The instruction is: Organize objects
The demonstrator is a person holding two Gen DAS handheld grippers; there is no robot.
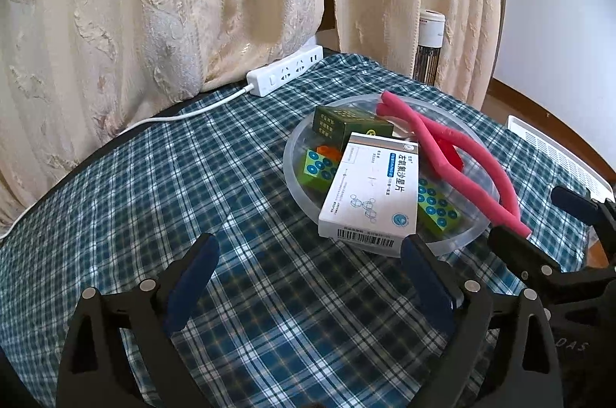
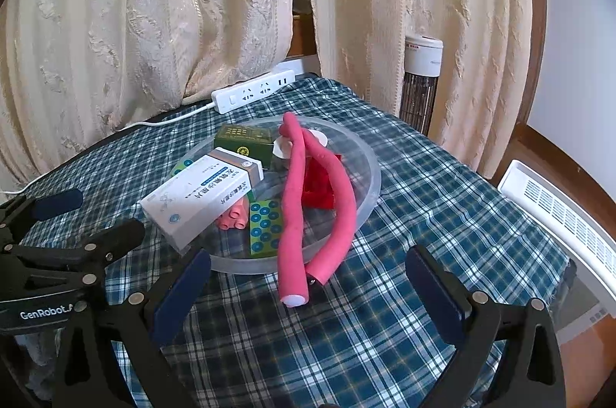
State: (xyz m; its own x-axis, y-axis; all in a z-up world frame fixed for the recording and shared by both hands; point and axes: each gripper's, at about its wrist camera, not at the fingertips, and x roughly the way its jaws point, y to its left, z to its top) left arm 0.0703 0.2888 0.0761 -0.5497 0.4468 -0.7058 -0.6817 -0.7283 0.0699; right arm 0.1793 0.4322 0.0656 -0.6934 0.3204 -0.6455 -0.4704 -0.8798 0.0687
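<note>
A: Clear plastic, round, shallow: the clear plastic round bowl [image 1: 296, 153] [image 2: 371, 188] sits on the blue-and-white plaid tablecloth [image 1: 269, 292] [image 2: 423, 215]. Report its contents.

B: A white rectangular medicine box with blue print [image 1: 371, 188] [image 2: 204, 200] leans over the bowl rim at 6 o'clock in the left wrist view. A dark green cardboard box [image 1: 346, 125] [image 2: 246, 144] stands behind it at 12 o'clock. Green toy blocks with blue circular studs [image 1: 437, 205] [image 2: 265, 227] lie on the bowl floor. A folded pink foam tube [image 1: 435, 146] [image 2: 292, 200] crosses the bowl, and both of its ends overhang the near rim in the right wrist view.

A: State of the left gripper [image 1: 308, 277]?

B: Jaws spread wide, nothing between them. It stands just short of the medicine box, over bare cloth.

A: Right gripper [image 2: 308, 292]?

B: Jaws likewise spread wide. The pink tube ends lie between the blue finger pads [image 2: 181, 296] but touch neither pad.

A: Surroundings?

B: A white power strip with a white cable [image 1: 285, 71] [image 2: 252, 90] lies at 11 o'clock from the bowl, against the cream embossed curtains [image 1: 154, 3] [image 2: 154, 3]. A white tower heater with a dark grille [image 1: 429, 42] [image 2: 421, 76] stands at 1 o'clock, beyond the table edge.
</note>
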